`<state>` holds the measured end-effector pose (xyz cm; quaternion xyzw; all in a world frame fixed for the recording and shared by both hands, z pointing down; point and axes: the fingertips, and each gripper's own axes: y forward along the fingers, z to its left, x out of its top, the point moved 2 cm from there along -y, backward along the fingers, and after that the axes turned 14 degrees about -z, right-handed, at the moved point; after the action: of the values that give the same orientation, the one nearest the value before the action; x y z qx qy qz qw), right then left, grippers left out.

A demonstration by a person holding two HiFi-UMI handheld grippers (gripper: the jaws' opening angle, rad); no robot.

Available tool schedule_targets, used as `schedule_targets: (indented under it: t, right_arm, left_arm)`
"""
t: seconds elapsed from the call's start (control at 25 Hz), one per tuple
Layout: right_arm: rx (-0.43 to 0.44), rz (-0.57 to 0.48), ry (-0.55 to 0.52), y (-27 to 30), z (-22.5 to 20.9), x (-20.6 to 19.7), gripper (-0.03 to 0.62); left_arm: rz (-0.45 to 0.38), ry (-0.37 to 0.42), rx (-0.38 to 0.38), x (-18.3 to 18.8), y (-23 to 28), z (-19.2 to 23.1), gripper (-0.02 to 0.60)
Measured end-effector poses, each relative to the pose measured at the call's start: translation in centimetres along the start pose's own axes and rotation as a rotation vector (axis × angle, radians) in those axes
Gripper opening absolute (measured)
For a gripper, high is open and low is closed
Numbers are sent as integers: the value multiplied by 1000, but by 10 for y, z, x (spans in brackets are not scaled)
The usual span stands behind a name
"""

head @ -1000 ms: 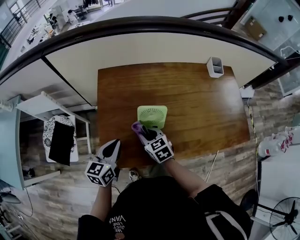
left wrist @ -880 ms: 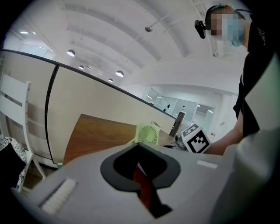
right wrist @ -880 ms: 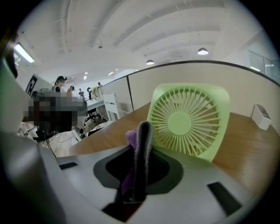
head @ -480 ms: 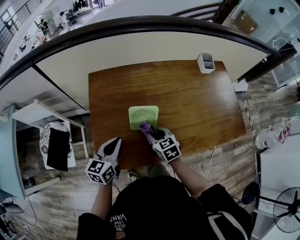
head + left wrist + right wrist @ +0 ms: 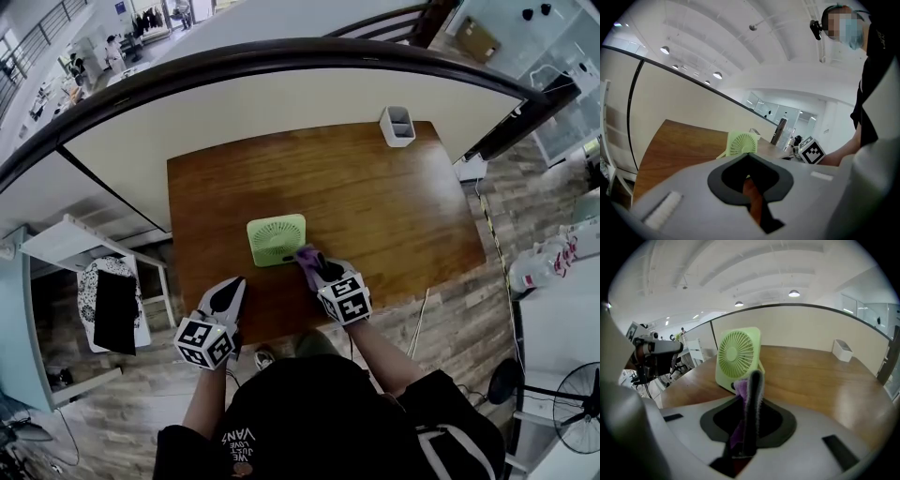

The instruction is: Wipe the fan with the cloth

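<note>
Between the 2 jaws of the right gripper (image 5: 751,397), a purple cloth (image 5: 739,389) is pinched. Just ahead of the tips, the green fan (image 5: 737,355) is seen upright on the wooden table (image 5: 394,206). Further left, the left gripper (image 5: 230,289) is held pressed together, empty.

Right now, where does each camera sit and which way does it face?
Head view: on the person's head, looking steeply down at the table; both arms, left tongs and right tongs show.
Left gripper view: on the shut left tongs, facing the fan across the table; the person's torso shows at right.
Right gripper view: on the right tongs, shut on the cloth, facing the fan close ahead.
Shared: all three show the fan.
</note>
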<state>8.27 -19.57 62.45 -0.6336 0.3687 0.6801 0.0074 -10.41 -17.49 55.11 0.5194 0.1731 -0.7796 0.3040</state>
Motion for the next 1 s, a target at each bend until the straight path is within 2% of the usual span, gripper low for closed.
schedule_targets:
  t: [0.52, 1.0]
  right_arm:
    - [-88, -16, -11, -30, 3, 5, 84]
    - [-151, -148, 31, -85, 48, 26, 84]
  left_arm:
    - [-17, 28, 4, 12, -26, -4, 11]
    - [-23, 54, -30, 17, -73, -24, 11]
